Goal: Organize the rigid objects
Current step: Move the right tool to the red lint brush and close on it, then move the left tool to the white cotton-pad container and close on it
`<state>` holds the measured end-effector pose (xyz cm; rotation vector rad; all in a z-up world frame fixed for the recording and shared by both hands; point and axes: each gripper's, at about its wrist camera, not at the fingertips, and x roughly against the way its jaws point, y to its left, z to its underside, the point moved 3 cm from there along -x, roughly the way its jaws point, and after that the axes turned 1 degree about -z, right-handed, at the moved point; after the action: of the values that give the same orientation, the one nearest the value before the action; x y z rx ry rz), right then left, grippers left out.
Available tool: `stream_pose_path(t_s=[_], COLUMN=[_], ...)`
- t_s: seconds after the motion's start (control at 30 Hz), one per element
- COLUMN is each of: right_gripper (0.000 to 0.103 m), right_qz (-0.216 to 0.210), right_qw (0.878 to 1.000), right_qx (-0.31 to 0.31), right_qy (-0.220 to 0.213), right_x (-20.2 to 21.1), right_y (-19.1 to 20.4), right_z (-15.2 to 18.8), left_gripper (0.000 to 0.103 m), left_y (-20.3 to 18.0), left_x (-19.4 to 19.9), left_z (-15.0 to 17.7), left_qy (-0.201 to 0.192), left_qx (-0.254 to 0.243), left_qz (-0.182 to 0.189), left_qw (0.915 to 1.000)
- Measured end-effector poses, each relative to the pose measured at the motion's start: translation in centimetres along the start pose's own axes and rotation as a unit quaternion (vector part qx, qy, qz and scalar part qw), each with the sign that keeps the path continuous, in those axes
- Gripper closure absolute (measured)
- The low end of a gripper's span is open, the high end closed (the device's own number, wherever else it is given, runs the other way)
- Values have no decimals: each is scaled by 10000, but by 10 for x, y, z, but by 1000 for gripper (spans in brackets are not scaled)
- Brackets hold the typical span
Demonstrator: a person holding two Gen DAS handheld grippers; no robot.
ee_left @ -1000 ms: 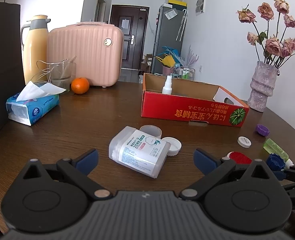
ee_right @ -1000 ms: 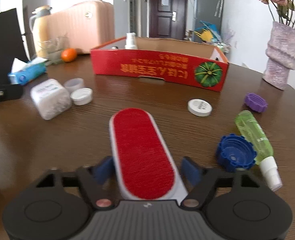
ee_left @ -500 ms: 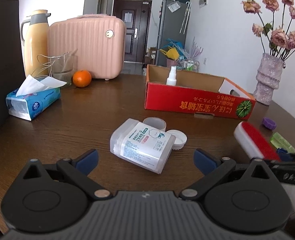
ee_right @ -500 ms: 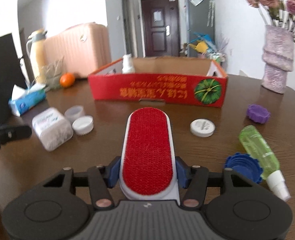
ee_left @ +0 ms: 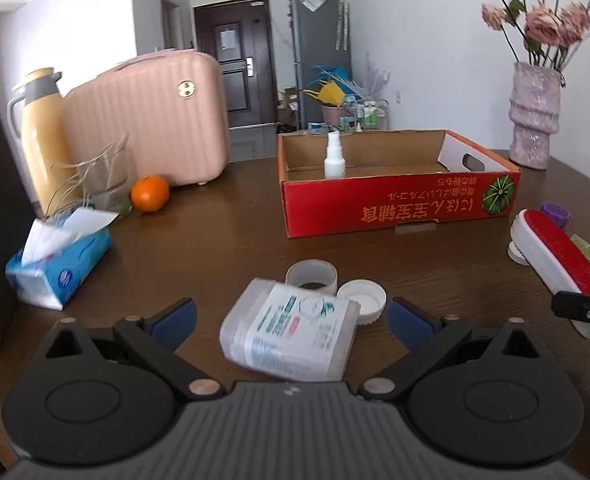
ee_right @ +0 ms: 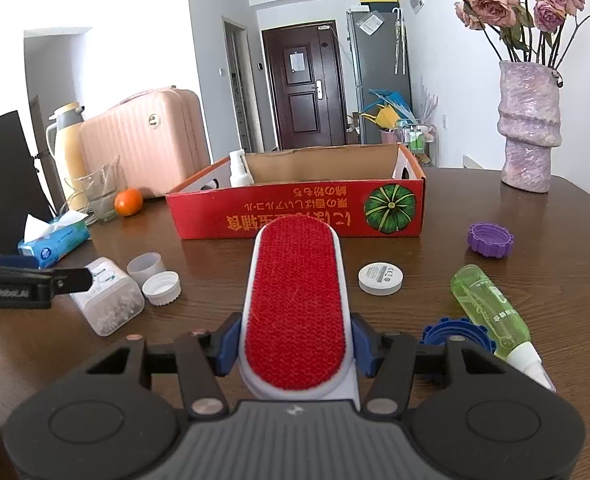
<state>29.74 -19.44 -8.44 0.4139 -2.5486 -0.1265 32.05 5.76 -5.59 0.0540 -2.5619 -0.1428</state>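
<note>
One brush (ee_right: 295,300), red pad up, clamped at its near end between the right gripper (ee_right: 295,346) pads, blue fingers (ee_right: 228,344) pressed on both white flanks. Clear of the table (ee_right: 495,208) now; a second ago flat on the wood with the jaws standing wide either side, half a second ago already pinched. Nose aimed at the red box (ee_right: 295,212) just beyond. Means pickup done, carry under way; by judgement, next a lift over the near wall and a release inside.

Further out on the right: white disc (ee_right: 380,278) just beside the brush, green bottle (ee_right: 491,308) lying with a blue cap (ee_right: 451,330) touching its near side, purple cap (ee_right: 490,239) farther off. All loose, all likely candidates for the box. Only a white spray bottle (ee_right: 239,170) upright in the box's far left corner so far.

Left side: swab box (ee_left: 291,330) on its side between the left gripper (ee_left: 291,318) fingers (ee_left: 173,316), jaws wide, nothing touched. Closer to it than a second ago, so probably the next grab. Open pot (ee_left: 311,276) and white lid (ee_left: 362,298) right behind, lid touching the swab box; some risk of knocking them while closing.

Far left, apart from the job: tissue pack (ee_left: 61,266), orange (ee_left: 150,193), flask (ee_left: 41,136), pink case (ee_left: 151,116). Vase (ee_left: 535,116) far right.
</note>
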Motion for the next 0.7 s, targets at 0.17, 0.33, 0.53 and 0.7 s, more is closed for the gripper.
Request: stream_pose_path(t_s=[0.17, 0.33, 0.53, 0.7], right_gripper=[48, 48, 48, 48], right_qz=[23, 24, 75, 101], right_qw=[10000, 10000, 9999, 9999], right_qx=[-34, -59, -26, -12], right_qy=[3, 19, 71, 106], right_x=[-1, -3, -7, -10], right_y=[-2, -2, 0, 0], right_z=[1, 2, 3, 3], left_gripper=[0, 0, 0, 0], left_y=[1, 4, 6, 7], left_x=[-22, -37, -49, -64], left_z=[-4, 3, 6, 11], left_qy=[202, 311, 413, 542], left_qx=[-75, -75, -85, -31], left_qz=[198, 218, 333, 226], left_qw=[9996, 9993, 9986, 9983])
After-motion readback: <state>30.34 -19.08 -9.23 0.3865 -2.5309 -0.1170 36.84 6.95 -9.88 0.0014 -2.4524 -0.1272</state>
